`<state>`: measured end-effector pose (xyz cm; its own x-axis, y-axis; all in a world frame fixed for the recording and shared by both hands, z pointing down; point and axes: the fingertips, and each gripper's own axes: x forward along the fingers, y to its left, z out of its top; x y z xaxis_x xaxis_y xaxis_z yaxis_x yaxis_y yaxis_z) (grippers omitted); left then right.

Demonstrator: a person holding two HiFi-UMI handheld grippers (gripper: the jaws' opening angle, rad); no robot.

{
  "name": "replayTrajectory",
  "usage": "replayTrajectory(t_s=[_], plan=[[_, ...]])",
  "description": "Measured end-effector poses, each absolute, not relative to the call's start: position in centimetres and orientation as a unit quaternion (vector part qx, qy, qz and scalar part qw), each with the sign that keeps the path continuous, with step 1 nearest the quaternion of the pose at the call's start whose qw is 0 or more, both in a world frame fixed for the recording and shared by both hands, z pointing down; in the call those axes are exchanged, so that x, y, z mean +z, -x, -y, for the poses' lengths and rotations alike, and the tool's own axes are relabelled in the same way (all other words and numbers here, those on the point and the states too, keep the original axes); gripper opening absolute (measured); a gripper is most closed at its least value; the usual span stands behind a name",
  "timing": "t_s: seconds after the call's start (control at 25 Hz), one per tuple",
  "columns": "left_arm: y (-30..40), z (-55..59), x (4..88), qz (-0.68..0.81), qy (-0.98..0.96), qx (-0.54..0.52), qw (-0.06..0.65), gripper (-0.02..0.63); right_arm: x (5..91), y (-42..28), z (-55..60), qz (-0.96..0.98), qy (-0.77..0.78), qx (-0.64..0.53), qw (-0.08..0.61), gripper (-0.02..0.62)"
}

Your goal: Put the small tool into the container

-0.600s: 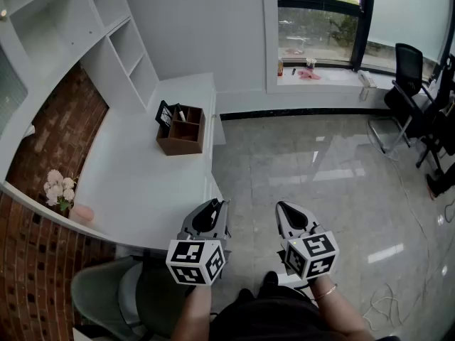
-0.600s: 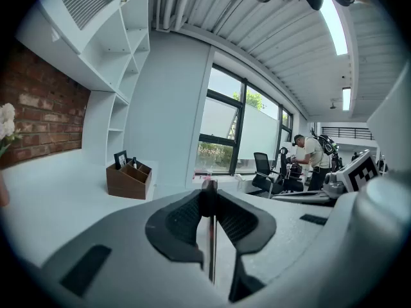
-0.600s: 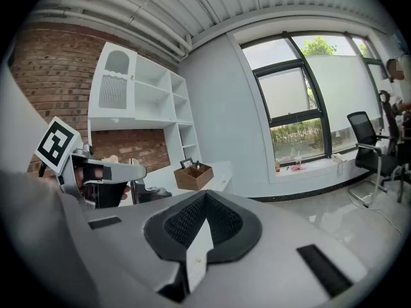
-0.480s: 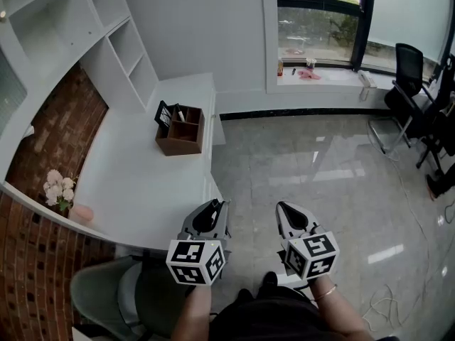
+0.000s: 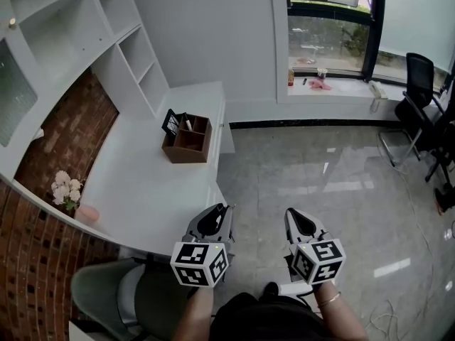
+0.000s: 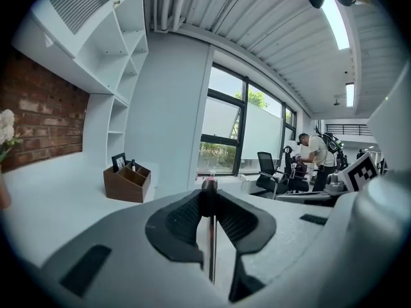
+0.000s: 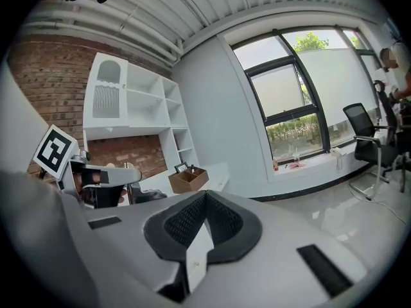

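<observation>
The small tool (image 6: 209, 201) is pinched between the jaws of our left gripper (image 6: 209, 183). It shows as a slim dark sliver, and we see only its edge. Its long axis runs along the jaws, in line with the gripper, pointing away from us. Its forward end comes just to the jaw tips. We cannot tell which end is the working end. The pads close narrowly on it from both sides, with no gap showing beside it. In the head view the tool is too small to make out at the left gripper (image 5: 222, 209).

Our right gripper (image 7: 204, 196) has its pads meeting at the tips with nothing between them. In the head view it hangs over the tiled floor (image 5: 334, 190), just beside the left gripper and level with it (image 5: 291, 213). Both grippers point forward, away from our body.

The container (image 5: 188, 139) is a brown wooden box with several compartments. It stands on the white worktop (image 5: 142, 183), well apart from the tool, ahead and to the left of the left gripper. From the left gripper view it sits left of the jaws' line (image 6: 127, 181). A small framed picture (image 5: 170, 122) leans in its rear compartment.

White shelves (image 5: 106, 41) rise behind the worktop against a brick wall (image 5: 64, 130). A bunch of pale flowers (image 5: 64, 189) stands at the worktop's left edge. A green chair (image 5: 106, 290) is tucked under its near side. Across the room, a black office chair (image 5: 419, 84) stands by the window (image 5: 330, 34).
</observation>
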<state>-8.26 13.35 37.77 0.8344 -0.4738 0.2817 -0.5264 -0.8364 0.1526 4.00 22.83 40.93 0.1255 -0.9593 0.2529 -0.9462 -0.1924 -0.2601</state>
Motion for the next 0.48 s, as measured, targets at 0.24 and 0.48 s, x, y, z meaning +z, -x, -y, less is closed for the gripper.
replayTrajectory(t_s=[0.24, 0.48], plan=[[8.0, -12.4, 36.5, 0.289, -0.945, 0.111, 0.103, 0.077, 40.3, -5.4, -21.6, -0.651, 0.737, -0.178, 0.022, 0.005], [7.2, -9.1, 36.2, 0.304, -0.94, 0.115, 0.099, 0.078, 40.0, -6.9, -18.8, -0.659, 0.729, -0.184, 0.038, 0.004]])
